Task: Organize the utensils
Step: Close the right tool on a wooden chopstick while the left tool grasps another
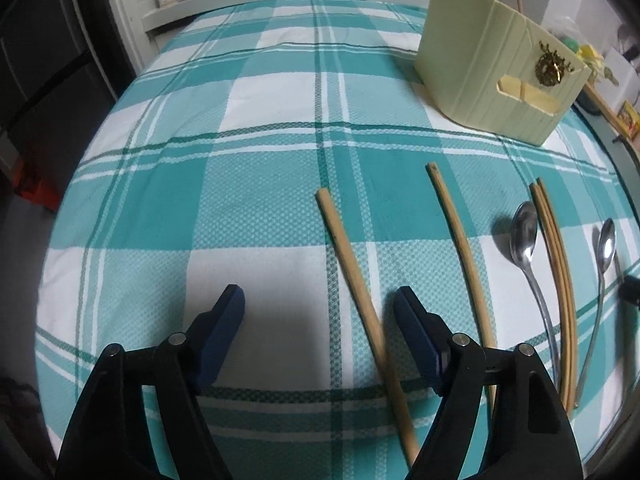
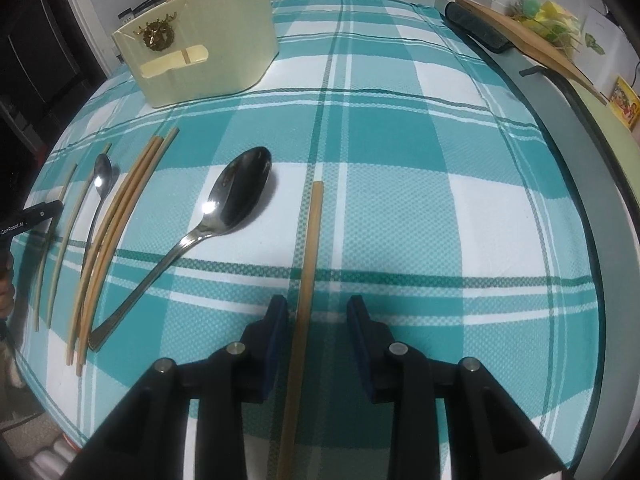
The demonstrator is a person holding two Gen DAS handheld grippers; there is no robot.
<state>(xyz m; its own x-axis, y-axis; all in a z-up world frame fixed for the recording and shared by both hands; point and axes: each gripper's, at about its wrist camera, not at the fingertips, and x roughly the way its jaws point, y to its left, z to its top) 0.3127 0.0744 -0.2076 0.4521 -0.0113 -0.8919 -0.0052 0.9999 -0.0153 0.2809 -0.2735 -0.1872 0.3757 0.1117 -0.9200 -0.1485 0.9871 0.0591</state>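
**Chopstick between open right jaws**

Right gripper (image 2: 316, 316) was open, its blue pads straddling a tan wooden chopstick (image 2: 307, 276) lying on the teal-and-white checked cloth (image 2: 420, 208), untouched on either side. Left gripper (image 1: 318, 312) was open; a pale wooden stick (image 1: 360, 280) lay just inside its right pad. Farther back stood the cream utensil holder (image 2: 208, 40).

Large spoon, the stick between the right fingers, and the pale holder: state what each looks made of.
Large shiny spoon: polished metal, likely stainless steel, judging by its mirror-like glare. Long tan stick: matte wood or bamboo, even tan colour, no shine. Pale cream utensil holder: probably plastic or painted wood; smooth ribbed walls leave it open.
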